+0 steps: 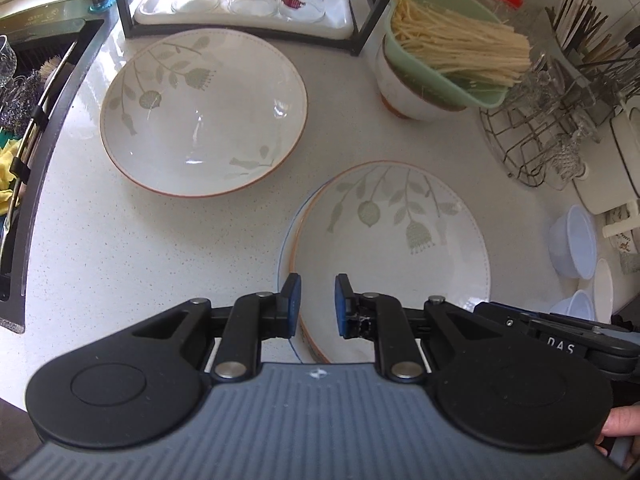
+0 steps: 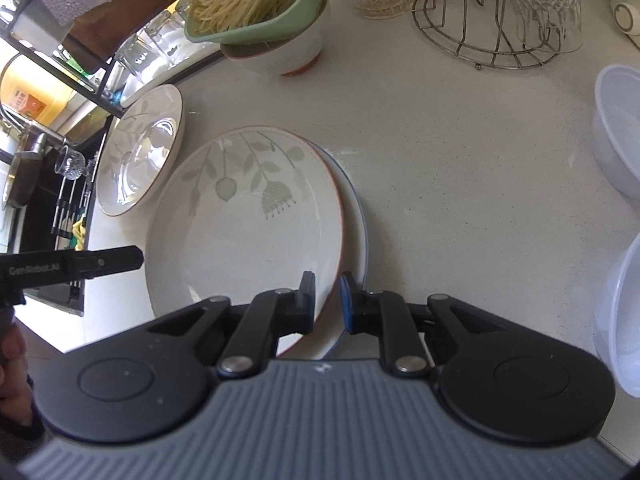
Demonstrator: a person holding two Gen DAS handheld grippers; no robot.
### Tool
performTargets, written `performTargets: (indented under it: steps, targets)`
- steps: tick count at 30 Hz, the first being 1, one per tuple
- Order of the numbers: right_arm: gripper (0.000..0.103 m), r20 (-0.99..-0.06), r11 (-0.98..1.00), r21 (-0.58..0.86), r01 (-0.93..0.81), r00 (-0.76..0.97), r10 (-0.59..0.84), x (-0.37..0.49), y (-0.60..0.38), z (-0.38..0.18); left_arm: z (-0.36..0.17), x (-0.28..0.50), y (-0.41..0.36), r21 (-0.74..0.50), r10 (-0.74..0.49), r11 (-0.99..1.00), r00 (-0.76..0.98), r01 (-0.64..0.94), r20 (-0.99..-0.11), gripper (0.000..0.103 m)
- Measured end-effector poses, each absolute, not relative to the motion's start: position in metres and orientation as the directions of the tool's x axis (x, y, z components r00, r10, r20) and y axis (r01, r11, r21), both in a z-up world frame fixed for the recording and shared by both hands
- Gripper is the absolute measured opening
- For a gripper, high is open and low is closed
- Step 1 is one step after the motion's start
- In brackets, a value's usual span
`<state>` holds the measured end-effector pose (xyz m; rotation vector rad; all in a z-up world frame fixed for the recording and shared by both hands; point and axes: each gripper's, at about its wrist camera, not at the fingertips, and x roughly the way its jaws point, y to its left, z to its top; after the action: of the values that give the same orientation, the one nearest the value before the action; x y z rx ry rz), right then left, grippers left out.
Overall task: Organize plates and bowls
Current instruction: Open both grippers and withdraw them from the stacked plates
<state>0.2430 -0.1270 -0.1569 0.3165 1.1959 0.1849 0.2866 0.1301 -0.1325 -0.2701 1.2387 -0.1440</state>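
A deep white plate with a green leaf pattern and orange rim (image 1: 392, 248) (image 2: 240, 240) lies on top of a blue-rimmed plate (image 1: 282, 256) (image 2: 354, 208) on the pale counter. My left gripper (image 1: 318, 304) is shut on the leaf plate's near-left rim. Its left pad is outside the rim and its right pad is over the inside. My right gripper (image 2: 328, 300) is shut on the same plate's near-right rim, which runs between its pads. A second, larger leaf-patterned dish (image 1: 204, 112) (image 2: 140, 152) sits alone to the left, behind the stack.
A green strainer of noodles (image 1: 452, 48) (image 2: 256, 4) rests in a white bowl at the back. A wire rack with glasses (image 1: 540, 128) (image 2: 480, 20) and clear plastic bowls (image 1: 572, 240) (image 2: 620, 128) stand to the right. The black sink (image 1: 24, 120) is at the left. A tray of glasses (image 1: 244, 0) stands behind.
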Motion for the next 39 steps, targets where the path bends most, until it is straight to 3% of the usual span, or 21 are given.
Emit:
performTargets:
  steps: [21, 39]
  targets:
    - [0.017, -0.697, 0.954, 0.299, -0.019, 0.679, 0.232, 0.189, -0.087, -0.043, -0.042, 0.238, 0.175, -0.331, -0.318, 0.941, 0.501, 0.066, -0.805, 0.019]
    - [0.017, -0.634, 0.966, 0.248, -0.077, 0.741, 0.222, 0.152, -0.008, -0.025, -0.019, 0.188, 0.239, -0.299, -0.293, 0.950, 0.604, 0.094, -0.742, 0.019]
